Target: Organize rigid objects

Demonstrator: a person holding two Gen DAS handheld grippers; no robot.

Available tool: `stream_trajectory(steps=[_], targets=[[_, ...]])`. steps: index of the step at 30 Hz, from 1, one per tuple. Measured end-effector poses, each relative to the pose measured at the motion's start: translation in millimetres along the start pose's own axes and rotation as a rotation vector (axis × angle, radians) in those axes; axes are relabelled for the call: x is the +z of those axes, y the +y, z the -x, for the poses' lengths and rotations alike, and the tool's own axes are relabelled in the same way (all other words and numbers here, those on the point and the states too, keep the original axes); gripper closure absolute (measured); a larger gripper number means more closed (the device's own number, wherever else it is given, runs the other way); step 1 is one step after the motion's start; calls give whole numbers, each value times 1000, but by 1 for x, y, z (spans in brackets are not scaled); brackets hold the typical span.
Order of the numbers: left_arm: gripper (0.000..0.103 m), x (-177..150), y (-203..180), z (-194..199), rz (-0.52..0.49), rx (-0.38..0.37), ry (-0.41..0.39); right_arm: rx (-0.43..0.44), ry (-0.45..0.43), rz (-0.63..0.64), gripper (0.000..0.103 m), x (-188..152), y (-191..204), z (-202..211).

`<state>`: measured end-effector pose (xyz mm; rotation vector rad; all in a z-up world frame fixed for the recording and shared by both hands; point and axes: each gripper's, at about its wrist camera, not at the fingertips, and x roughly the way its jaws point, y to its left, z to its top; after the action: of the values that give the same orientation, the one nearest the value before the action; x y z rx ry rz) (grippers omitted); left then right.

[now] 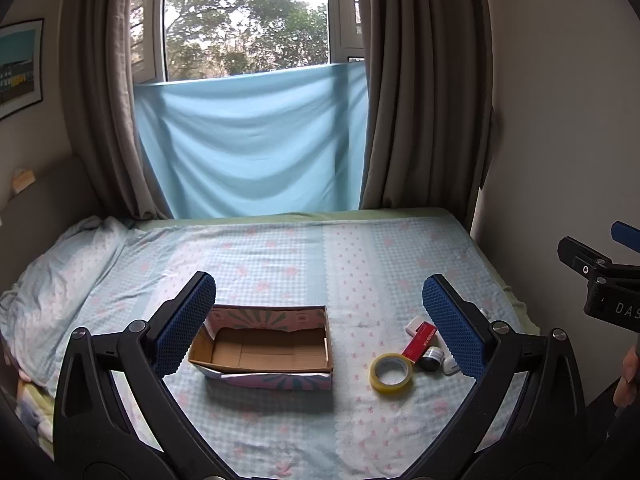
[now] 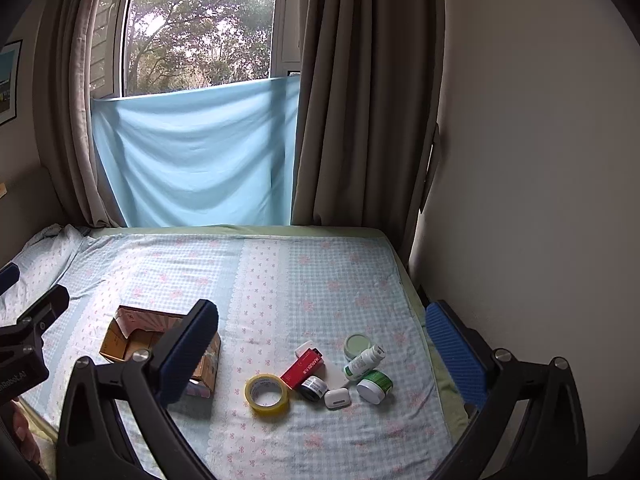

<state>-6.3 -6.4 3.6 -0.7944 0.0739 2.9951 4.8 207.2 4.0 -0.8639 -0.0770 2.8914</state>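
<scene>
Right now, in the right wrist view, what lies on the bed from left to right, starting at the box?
cardboard box → yellow tape roll → red box → white earbud case → lying white bottle → green-and-white jar. The small dark jar and the pale green lid overlap these in order, so I leave them out.

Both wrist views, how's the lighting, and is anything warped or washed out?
Left wrist view: window sky blown out, bed evenly lit, cardboard box casts a soft near-side shadow. Right wrist view: same backlight, fisheye bows the curtain, corners vignetted black.
</scene>
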Motion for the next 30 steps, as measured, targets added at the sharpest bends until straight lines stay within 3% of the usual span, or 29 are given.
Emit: stream_trajectory(steps=[18, 24, 30], targets=[[0, 7, 13, -5, -18, 0, 10, 3, -4, 10, 0, 4, 10, -6], [0, -3, 10, -32, -61, -63, 95, -25, 53, -30, 0, 7, 1, -26], [0, -54, -17, -88, -144, -208, 248, -63, 165, -99, 0, -14, -22, -72]])
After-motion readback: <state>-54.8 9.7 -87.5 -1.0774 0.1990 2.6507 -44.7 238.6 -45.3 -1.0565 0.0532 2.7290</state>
